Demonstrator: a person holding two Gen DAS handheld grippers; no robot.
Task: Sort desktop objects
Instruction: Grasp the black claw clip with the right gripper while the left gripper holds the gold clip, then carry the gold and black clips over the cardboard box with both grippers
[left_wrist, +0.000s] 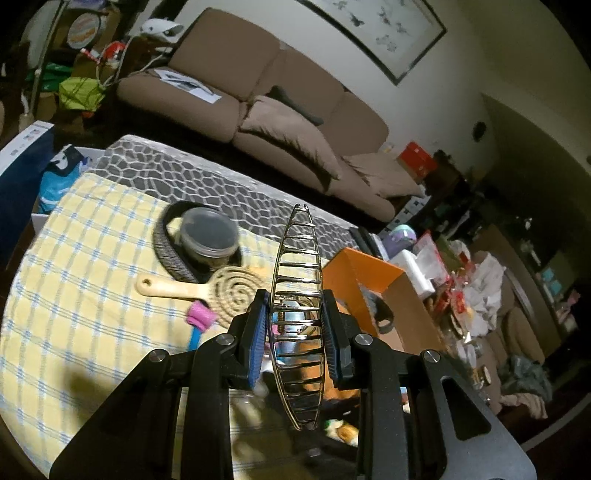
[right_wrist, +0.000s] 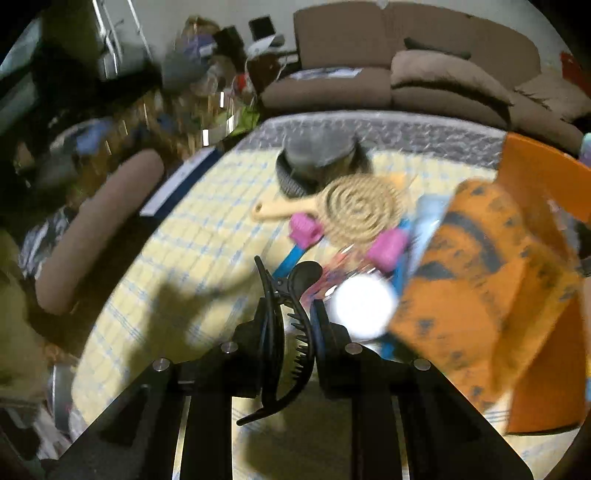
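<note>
My left gripper (left_wrist: 295, 321) is shut on a gold metal hair clip (left_wrist: 297, 266), held upright above the yellow checked cloth (left_wrist: 92, 266). My right gripper (right_wrist: 288, 328) is shut on a black claw hair clip (right_wrist: 284, 295), held above the same cloth (right_wrist: 177, 266). A beige round hairbrush (left_wrist: 225, 288) lies on the cloth and shows in the right wrist view (right_wrist: 354, 210) too. Pink and blue rollers (right_wrist: 304, 230) lie beside it. An orange box (left_wrist: 373, 273) stands to the right; it also shows in the right wrist view (right_wrist: 546, 177).
A lidded jar (left_wrist: 208, 236) sits in a dark woven ring at the cloth's far side. A white round lid (right_wrist: 364, 306) and an orange patterned packet (right_wrist: 480, 280) lie near the box. A brown sofa (left_wrist: 295, 96) stands behind. Clutter lies to the right.
</note>
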